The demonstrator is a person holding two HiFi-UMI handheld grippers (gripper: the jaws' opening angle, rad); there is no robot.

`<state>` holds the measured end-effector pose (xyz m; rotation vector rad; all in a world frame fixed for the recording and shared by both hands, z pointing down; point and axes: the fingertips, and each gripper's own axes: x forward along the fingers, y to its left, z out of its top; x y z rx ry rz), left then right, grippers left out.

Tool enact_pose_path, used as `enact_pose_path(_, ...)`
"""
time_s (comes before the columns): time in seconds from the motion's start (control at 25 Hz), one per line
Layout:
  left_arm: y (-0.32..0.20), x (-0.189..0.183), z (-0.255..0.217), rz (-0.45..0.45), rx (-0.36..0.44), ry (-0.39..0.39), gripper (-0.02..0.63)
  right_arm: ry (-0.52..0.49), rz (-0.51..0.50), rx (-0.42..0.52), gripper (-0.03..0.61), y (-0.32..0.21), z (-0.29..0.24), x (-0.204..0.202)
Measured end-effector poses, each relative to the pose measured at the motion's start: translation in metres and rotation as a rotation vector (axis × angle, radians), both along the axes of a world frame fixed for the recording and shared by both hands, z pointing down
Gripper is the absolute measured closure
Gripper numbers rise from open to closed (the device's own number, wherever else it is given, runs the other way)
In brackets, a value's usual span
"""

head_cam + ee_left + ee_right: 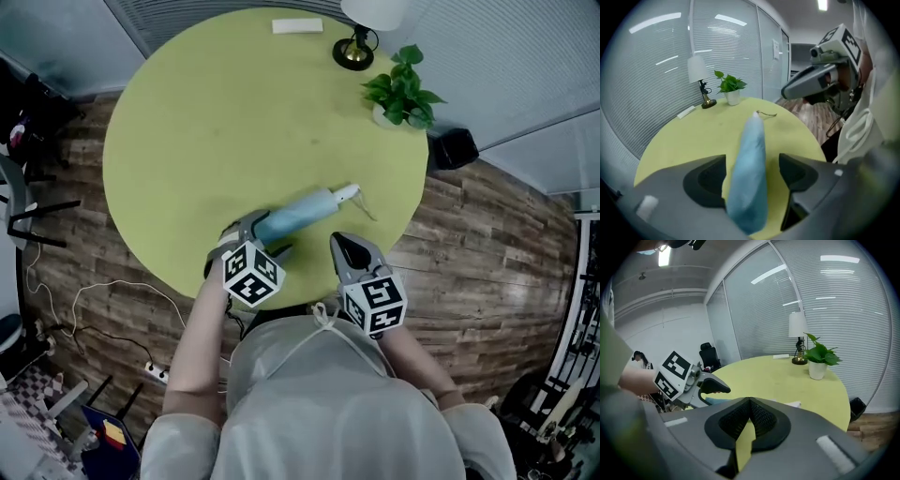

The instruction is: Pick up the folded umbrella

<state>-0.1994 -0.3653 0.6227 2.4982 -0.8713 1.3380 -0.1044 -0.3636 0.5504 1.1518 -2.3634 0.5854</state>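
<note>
1. Two grippers out. The left gripper [752, 176] has its jaws spread wide, and the folded umbrella [305, 212] lies between them on the yellow table [216, 122], closer to one jaw, pads not squeezing.
2. The right gripper [749, 401] is pinched closed on nothing, beside the umbrella.
3. I'd centre the umbrella between the jaws, then close around its thick part so it won't slip.

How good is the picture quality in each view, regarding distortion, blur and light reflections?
Head view: soft, even light, with only faint shadows on the round table. Left gripper view: strong fisheye bends the blinds, which carry bright streaks; the blue umbrella, close to the lens, looks soft. Right gripper view: the same fisheye with black corners; the lamp and plant are sharp.
</note>
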Motion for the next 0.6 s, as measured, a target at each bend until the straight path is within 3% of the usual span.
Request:
enact_pose_path(0.32, -0.026, 0.02, 0.044, 0.041, -0.168, 0.004, 0.218, 0.015, 0.044, -0.049, 0.578, 0.0, 0.016, 0.015)
enact_pose_path(0.6, -0.024, 0.022, 0.078, 0.103, -0.232, -0.109, 0.222, 0.015, 0.057, -0.096, 0.578, 0.011, 0.034, 0.023)
